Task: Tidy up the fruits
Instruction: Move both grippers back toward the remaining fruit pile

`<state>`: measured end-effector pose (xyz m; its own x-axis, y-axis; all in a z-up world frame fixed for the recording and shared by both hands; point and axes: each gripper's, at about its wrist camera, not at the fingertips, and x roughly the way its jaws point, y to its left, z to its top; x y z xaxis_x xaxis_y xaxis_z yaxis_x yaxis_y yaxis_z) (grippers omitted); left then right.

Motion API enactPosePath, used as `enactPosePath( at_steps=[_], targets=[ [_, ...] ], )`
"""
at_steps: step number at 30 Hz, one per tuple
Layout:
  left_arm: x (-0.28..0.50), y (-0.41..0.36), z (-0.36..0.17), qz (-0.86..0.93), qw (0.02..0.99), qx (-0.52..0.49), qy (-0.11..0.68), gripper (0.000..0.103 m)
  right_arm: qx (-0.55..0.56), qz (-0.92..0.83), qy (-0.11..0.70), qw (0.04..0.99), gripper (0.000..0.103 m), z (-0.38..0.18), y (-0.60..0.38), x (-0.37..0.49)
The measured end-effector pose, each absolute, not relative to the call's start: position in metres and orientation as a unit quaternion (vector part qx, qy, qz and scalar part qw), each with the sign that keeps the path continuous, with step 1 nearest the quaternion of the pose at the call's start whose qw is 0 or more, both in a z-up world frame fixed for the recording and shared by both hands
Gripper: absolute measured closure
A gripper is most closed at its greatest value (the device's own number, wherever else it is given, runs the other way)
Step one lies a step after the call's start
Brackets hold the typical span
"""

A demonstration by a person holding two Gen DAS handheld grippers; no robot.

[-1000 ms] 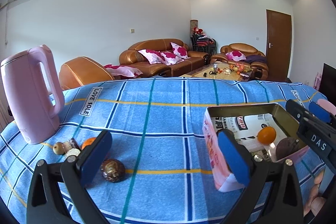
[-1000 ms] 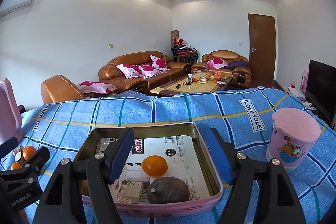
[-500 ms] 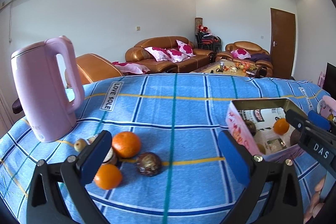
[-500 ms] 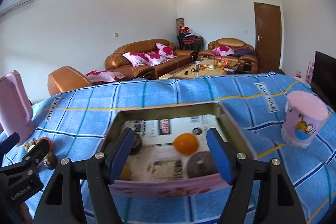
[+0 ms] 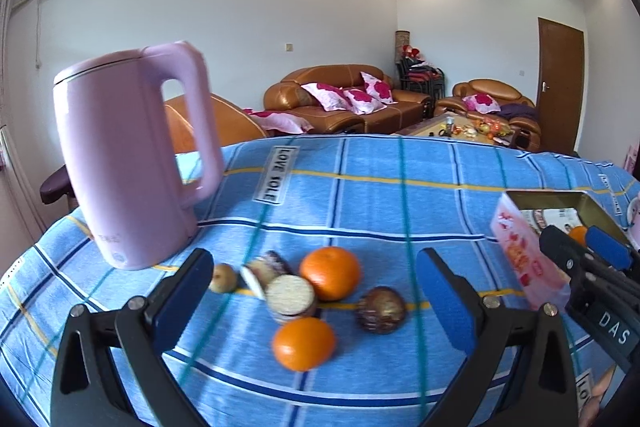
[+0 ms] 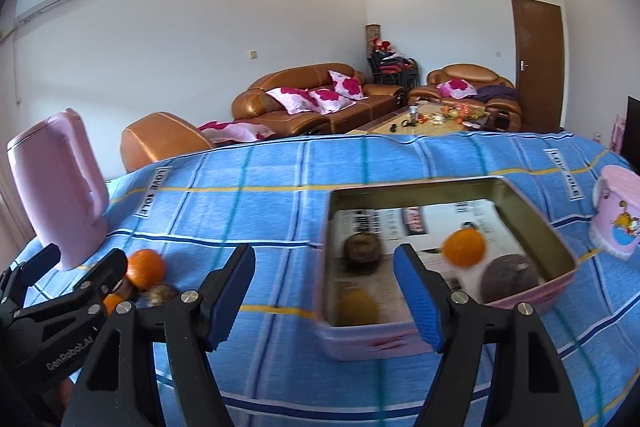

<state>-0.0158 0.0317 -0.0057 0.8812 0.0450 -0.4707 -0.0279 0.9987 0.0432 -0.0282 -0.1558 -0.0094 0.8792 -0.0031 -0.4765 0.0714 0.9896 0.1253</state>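
Ahead of the left gripper (image 5: 314,291), fingers apart and empty, two oranges (image 5: 330,273) lie centre-frame: light, firm, likely to roll, best pinched across the middle. Right gripper (image 6: 324,295), likewise apart, faces the pink tin (image 6: 558,239) at right. Blue checked cloth (image 5: 360,203); sofas behind.

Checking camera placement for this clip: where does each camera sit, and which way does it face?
Left wrist: on the left gripper, looking over loose fruit beside the pink kettle; its own open fingers and the right gripper show.
Right wrist: on the right gripper, facing the pink tin with fruit inside; open fingers and the left gripper show.
Shared: kettle, tin, blue checked cloth, sofas behind.
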Motion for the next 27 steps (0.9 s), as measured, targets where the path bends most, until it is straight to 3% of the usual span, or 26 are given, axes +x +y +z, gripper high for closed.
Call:
enactPosePath(
  at_steps=[14,23,27],
  targets=[
    [0.014,0.143,-0.019,0.102,0.948,-0.023,0.302,0.0,0.036,0.08,0.29,0.953,0.03,-0.017,-0.072,-0.012],
    [0.017,0.156,-0.027,0.089,0.941,-0.048,0.322,0.0,-0.009,0.104,0.36,0.927,0.03,-0.034,-0.038,0.015],
    [0.018,0.155,-0.026,0.085,0.94,-0.049,0.325,0.0,-0.018,0.11,0.384,0.917,0.041,-0.041,-0.034,0.027]
  ],
)
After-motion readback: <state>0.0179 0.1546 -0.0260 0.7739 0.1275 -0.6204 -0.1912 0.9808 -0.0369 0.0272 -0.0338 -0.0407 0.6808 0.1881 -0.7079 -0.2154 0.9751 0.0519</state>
